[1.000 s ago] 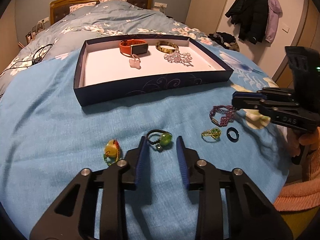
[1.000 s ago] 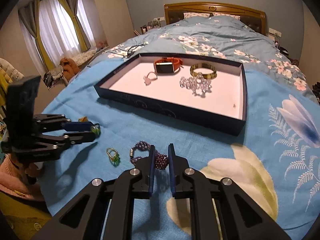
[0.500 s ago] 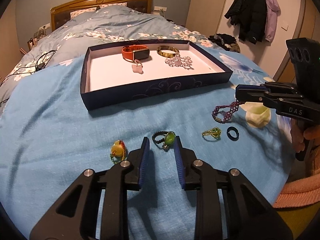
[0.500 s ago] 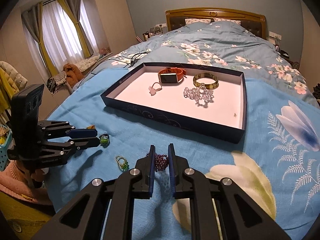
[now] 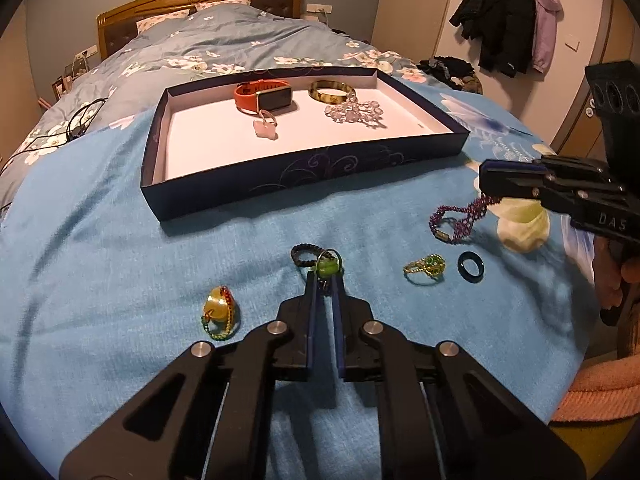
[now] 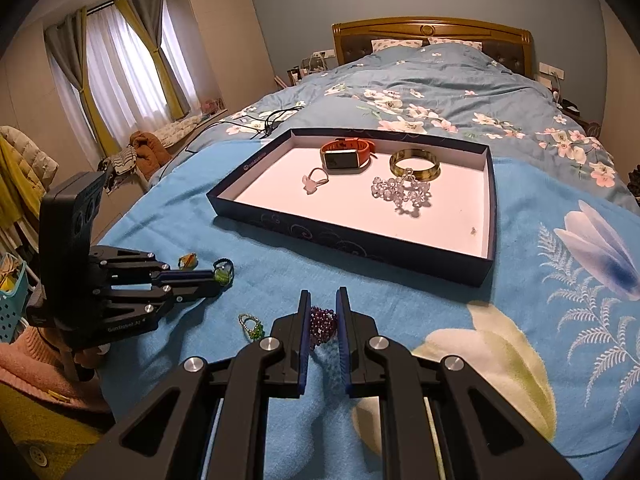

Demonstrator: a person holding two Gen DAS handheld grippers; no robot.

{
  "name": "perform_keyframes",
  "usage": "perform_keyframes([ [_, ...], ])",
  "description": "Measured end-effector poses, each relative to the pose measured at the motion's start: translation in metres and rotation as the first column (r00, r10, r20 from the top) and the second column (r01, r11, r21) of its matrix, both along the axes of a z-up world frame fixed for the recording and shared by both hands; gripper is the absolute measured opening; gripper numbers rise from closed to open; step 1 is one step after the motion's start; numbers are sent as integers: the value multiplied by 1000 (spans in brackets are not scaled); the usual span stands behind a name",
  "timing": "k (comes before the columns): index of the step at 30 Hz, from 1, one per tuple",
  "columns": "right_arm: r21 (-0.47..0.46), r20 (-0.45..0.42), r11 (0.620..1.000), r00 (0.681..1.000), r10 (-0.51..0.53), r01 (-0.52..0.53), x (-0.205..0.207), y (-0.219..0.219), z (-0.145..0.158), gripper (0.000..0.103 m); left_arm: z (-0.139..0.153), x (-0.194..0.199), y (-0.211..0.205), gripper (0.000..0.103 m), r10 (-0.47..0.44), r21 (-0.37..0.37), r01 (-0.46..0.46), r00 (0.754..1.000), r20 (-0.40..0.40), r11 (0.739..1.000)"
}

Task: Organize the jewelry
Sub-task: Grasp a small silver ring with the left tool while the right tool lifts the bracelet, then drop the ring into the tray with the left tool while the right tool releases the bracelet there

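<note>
On the blue blanket (image 5: pixel 100 240) before the tray (image 5: pixel 280 184), the left hand-held gripper (image 5: pixel 324 276) is clenched on a green ring (image 5: pixel 327 267), and the right hand-held gripper (image 6: pixel 323 304) is grasping a purple bracelet (image 6: pixel 322 326) that hangs just above the blanket. Between them lie a gold-green ring (image 5: pixel 426 268) and a dark ring (image 5: pixel 470 266). Inside the tray sit a watch (image 5: pixel 264 96), bangle (image 5: pixel 331 91) and crystal bracelet (image 5: pixel 354 111).

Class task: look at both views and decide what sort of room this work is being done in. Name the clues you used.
Almost certainly a home bedroom. The jewelry tray sits on a made bed with a wooden headboard and a floral duvet; curtained windows stand along one wall, and coats hang by another.
</note>
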State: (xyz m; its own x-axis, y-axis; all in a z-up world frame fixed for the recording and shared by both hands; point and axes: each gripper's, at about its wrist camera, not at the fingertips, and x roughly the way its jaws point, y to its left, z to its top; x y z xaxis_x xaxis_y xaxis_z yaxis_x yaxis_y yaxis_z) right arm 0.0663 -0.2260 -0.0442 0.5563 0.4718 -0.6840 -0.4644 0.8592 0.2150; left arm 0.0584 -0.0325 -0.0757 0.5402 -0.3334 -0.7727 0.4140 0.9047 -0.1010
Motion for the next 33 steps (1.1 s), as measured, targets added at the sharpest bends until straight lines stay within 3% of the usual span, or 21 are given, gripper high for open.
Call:
perform_keyframes([
  [14, 28, 67, 1000, 998, 6, -8, 9, -2, 28, 10, 41, -8, 8, 7, -24, -81, 32, 995, 92, 996],
  [26, 48, 160, 999, 987, -6, -2, 42, 1, 61, 10, 65, 36, -1, 7, -16, -81, 29, 988, 156, 996],
  [33, 64, 155, 998, 988, -26, 16, 72, 1, 61, 10, 63, 64, -6, 7, 2, -71, 9, 988, 154, 997],
])
